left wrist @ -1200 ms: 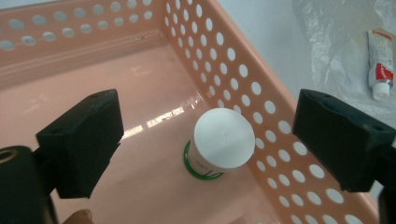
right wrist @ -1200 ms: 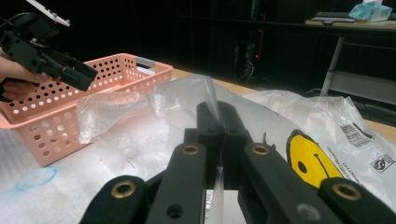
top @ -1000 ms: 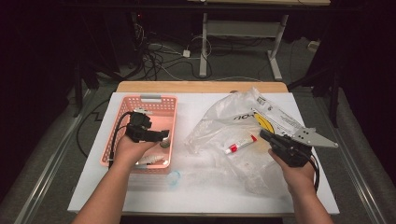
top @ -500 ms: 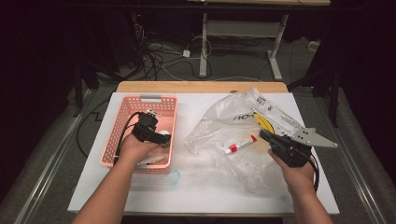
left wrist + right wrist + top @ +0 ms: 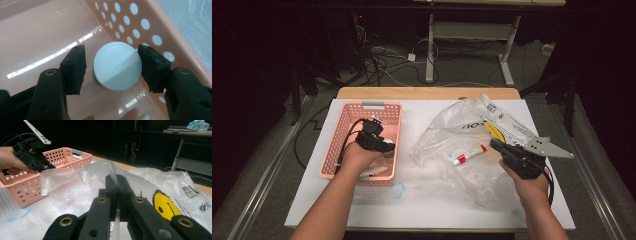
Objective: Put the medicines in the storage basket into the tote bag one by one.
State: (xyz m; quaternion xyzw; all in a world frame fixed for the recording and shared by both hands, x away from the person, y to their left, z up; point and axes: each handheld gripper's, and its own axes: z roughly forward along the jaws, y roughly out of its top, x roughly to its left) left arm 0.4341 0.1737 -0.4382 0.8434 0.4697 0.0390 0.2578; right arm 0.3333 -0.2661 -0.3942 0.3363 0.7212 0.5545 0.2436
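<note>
basket (image 5: pixel 343 145) sits left on the counter (image 5: pixel 422 205), bag (image 5: pixel 462 132) right of it; a jar (image 5: pixel 117 65) stands in the basket.

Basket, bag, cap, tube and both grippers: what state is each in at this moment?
Pink basket: upright on the table.
White cap: flat on the basket floor, between the left gripper's pads, a gap each side.
Left gripper: jaws just been closing, not yet pressing.
Right gripper: shut on the clear plastic bag.
Red-and-white tube: lying inside the bag.

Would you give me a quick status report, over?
Left gripper closing around white cap in pink basket, pads not touching. Right gripper shut on clear bag. Nothing blocking.
</note>
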